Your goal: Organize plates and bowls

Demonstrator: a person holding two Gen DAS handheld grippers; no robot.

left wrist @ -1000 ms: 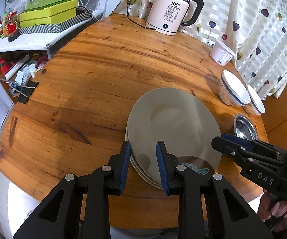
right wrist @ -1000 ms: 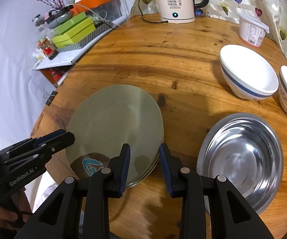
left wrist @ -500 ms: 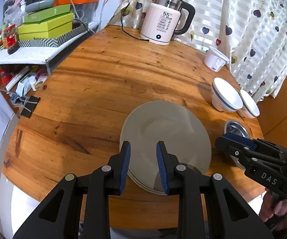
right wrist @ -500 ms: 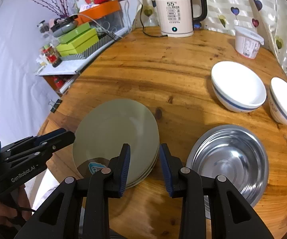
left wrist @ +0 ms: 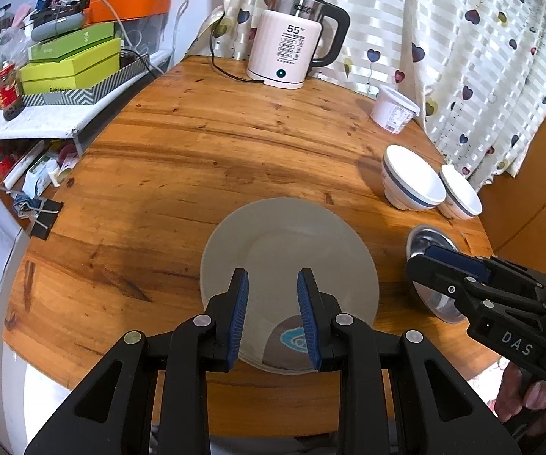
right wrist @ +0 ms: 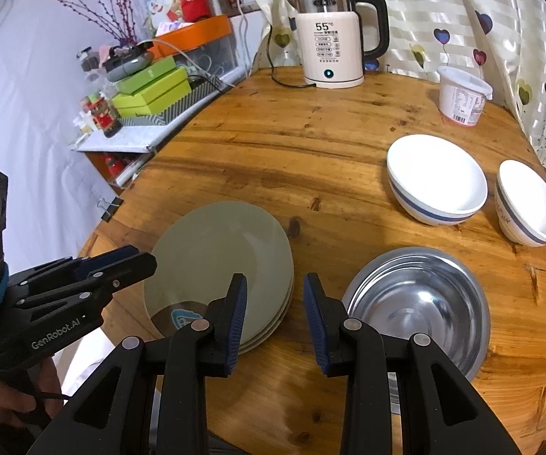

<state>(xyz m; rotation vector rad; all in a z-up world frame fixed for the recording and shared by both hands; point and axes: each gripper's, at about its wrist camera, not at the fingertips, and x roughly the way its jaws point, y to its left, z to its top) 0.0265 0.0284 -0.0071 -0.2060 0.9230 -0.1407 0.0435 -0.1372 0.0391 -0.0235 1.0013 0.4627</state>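
Note:
A stack of grey-green plates (left wrist: 288,250) lies near the front edge of the round wooden table; it also shows in the right wrist view (right wrist: 220,258). My left gripper (left wrist: 272,284) is open and empty above the stack's near rim. My right gripper (right wrist: 275,284) is open and empty between the plates and a steel bowl (right wrist: 421,303). The steel bowl (left wrist: 430,242) sits right of the plates. A large white bowl with a blue band (right wrist: 436,185) and a smaller one (right wrist: 531,204) stand behind it.
A white electric kettle (left wrist: 292,53) with a black cord stands at the table's back. A white plastic tub (right wrist: 462,94) stands at the back right by the curtain. A side shelf with green boxes (left wrist: 72,64) lies left of the table.
Both grippers have drawn back and up from the plates, so the stack looks smaller and farther. Both stay open and empty. The dishes have not moved.

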